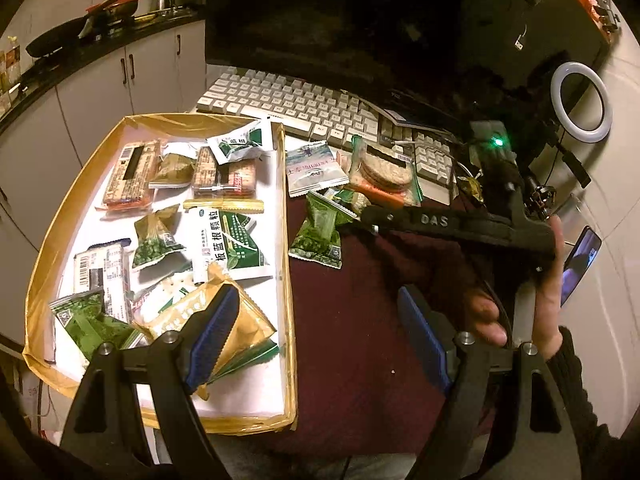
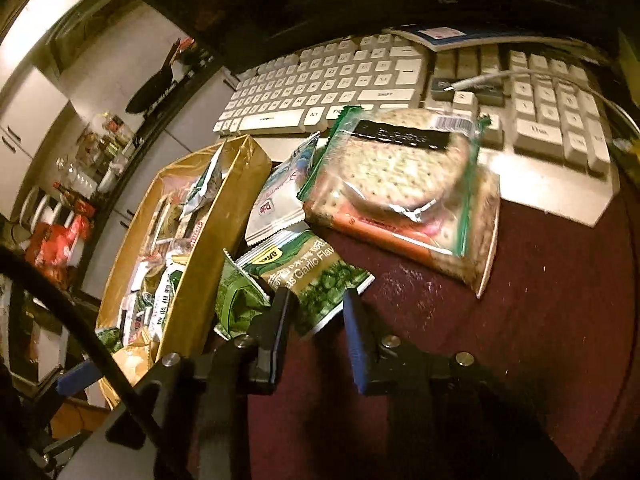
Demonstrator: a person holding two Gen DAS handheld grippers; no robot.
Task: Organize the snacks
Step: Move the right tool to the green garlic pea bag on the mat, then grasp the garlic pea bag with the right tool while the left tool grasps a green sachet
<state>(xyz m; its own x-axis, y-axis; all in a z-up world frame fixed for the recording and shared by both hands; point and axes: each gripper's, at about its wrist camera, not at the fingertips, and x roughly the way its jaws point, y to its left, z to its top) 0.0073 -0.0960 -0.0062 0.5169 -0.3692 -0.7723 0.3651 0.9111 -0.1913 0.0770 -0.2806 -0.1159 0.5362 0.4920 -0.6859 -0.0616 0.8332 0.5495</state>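
A gold-rimmed tray (image 1: 285, 240) holds several snack packets on its white bottom. Just right of it, on the dark red table, lies a green garlic-pea packet (image 2: 320, 280), with a second green packet (image 2: 236, 296) beside it. My right gripper (image 2: 316, 304) has its narrow jaws on the near end of the pea packet. In the left wrist view the right gripper (image 1: 362, 214) reaches in from the right to that pea packet (image 1: 316, 240). Stacked cracker packs (image 2: 400, 184) and a white packet (image 2: 272, 204) lie near the keyboard. My left gripper (image 1: 320, 300) hangs open and empty over the tray's right rim.
A white keyboard (image 1: 280, 100) and a dark monitor (image 1: 340, 20) stand behind the snacks. A ring light (image 1: 580, 100) and a phone (image 1: 580, 264) are at the right. A hand (image 1: 548, 300) holds the right gripper. Kitchen cabinets lie to the left.
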